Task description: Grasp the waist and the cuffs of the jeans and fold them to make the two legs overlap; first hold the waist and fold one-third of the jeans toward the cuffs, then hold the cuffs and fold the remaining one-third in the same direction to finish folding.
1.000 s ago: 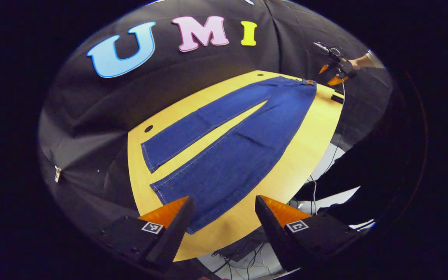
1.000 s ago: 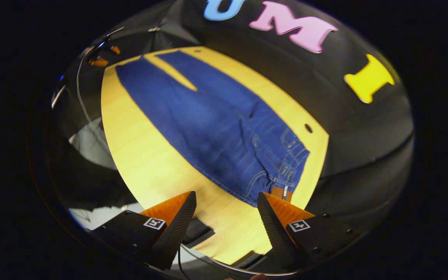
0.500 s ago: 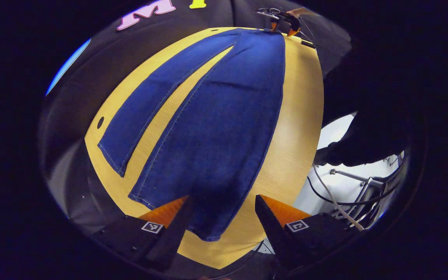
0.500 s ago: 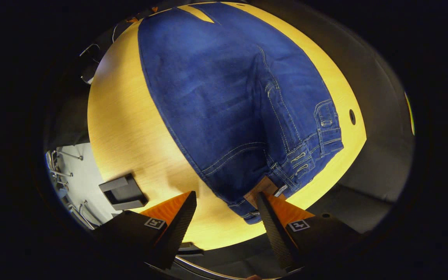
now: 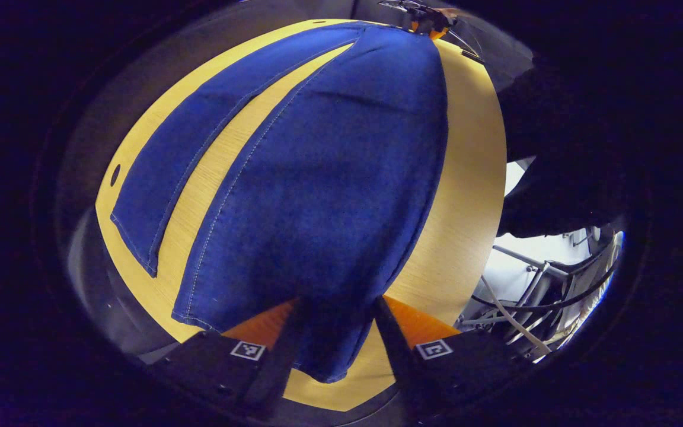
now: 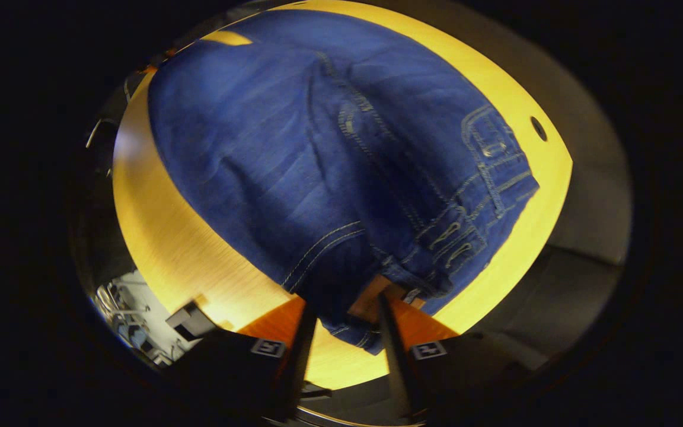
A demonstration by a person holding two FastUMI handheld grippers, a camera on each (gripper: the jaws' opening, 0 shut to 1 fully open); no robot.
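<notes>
Left gripper point(image 5: 332, 332) pinched the near cuff point(image 5: 324, 350); right gripper point(image 6: 341, 332) pinched the waist point(image 6: 371, 302). Jeans point(image 5: 329, 178) ran lengthwise toward 12 o'clock; far leg point(image 5: 199, 142) lay at 10.

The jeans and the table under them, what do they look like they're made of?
The jeans look like dark blue denim, matte: a woven texture, pale contrast stitching and a tan patch at the waist. The table looks like light wood or a wood-look laminate, smooth with a slight sheen; fine straight grain lines show, but the pictures cannot settle which.
</notes>
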